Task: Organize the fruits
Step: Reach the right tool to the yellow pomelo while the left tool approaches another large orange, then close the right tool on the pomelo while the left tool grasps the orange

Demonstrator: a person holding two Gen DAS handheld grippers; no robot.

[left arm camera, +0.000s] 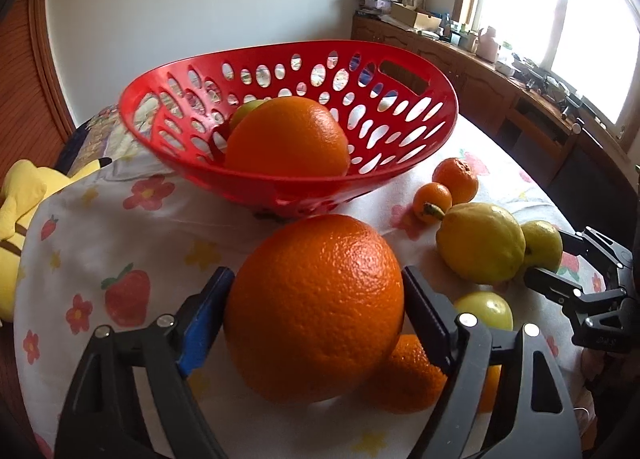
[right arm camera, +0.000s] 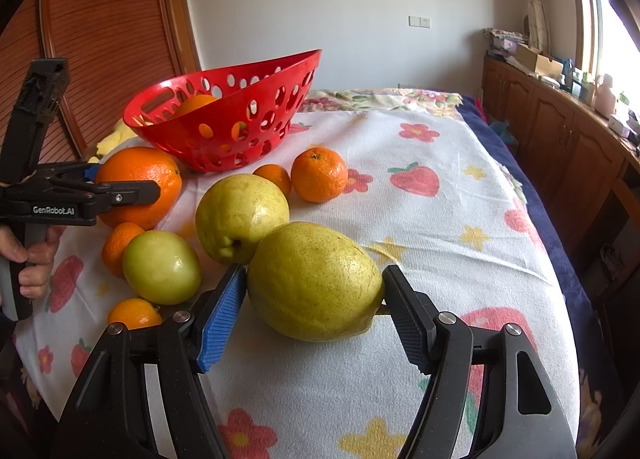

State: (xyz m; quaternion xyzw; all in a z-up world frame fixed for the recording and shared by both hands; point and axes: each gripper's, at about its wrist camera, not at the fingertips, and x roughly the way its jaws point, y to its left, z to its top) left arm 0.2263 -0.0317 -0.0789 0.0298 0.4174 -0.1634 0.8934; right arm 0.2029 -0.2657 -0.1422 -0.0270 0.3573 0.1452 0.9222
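Note:
My left gripper (left arm camera: 316,291) is shut on a large orange (left arm camera: 314,309), held just in front of the red perforated basket (left arm camera: 404,59); it also shows in the right wrist view (right arm camera: 138,183). The basket holds another big orange (left arm camera: 286,137) and a green fruit behind it. My right gripper (right arm camera: 316,291) has its jaws around a yellow-green pear (right arm camera: 314,281) lying on the cloth; the pads touch or nearly touch its ends. A second pear (right arm camera: 240,215), a green apple (right arm camera: 162,267) and small mandarins (right arm camera: 319,174) lie beside it.
The table has a white cloth with strawberry and flower prints (right arm camera: 440,219). A yellow plush toy (left arm camera: 24,215) lies at the left edge. A wooden cabinet (right arm camera: 560,131) with clutter runs along the right wall under the window. The basket also shows in the right wrist view (right arm camera: 240,107).

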